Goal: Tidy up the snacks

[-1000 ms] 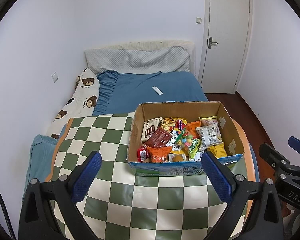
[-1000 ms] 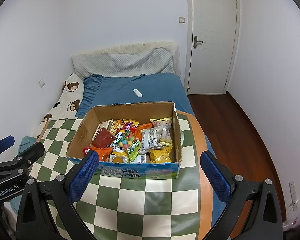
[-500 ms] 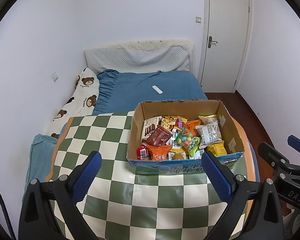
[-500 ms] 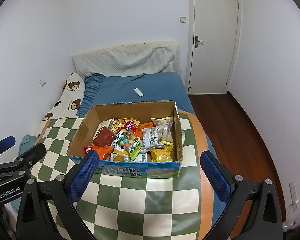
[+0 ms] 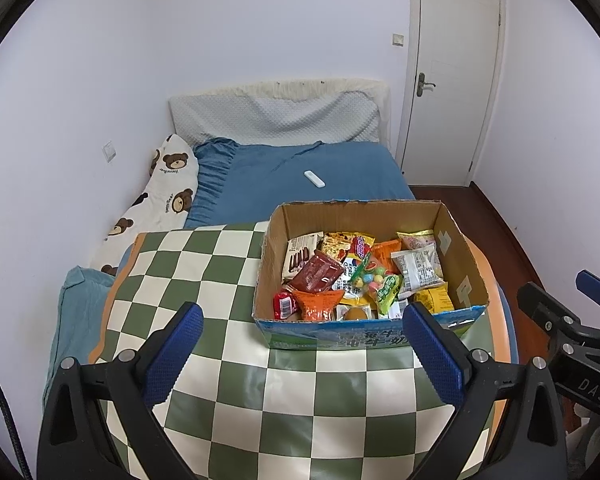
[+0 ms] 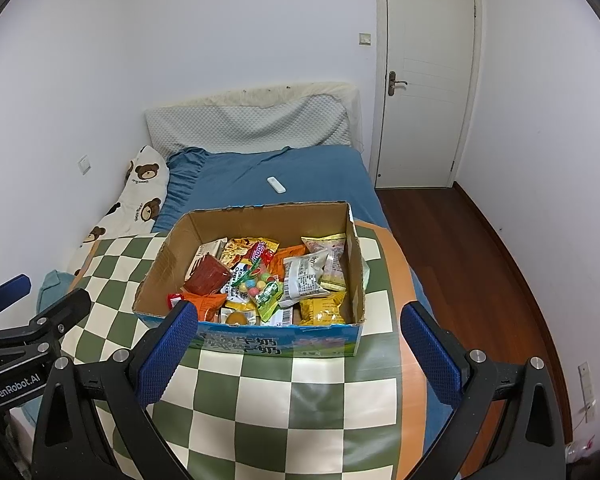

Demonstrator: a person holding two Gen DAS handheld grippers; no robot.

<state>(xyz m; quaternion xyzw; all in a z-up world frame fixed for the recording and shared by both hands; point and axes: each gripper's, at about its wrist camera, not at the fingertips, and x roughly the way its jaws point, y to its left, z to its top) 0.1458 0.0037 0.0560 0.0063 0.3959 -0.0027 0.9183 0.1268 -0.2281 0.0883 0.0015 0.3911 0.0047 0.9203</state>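
Hovering with jaws apart and empty, the left tongs (image 5: 302, 334) and right tongs (image 6: 298, 332) were held before the snack-filled box (image 5: 364, 332) on the worktop (image 5: 204, 268), fitting sorting ahead or finished.

One open brown cardboard box (image 5: 458, 258) with a blue printed front sat on the green-and-cream checkered tabletop (image 5: 204, 276). Inside were roughly a dozen crinkly snack packets (image 5: 360, 276), too piled up to count exactly. One small white remote (image 5: 314, 179) lay on the blue bed (image 5: 260, 188).
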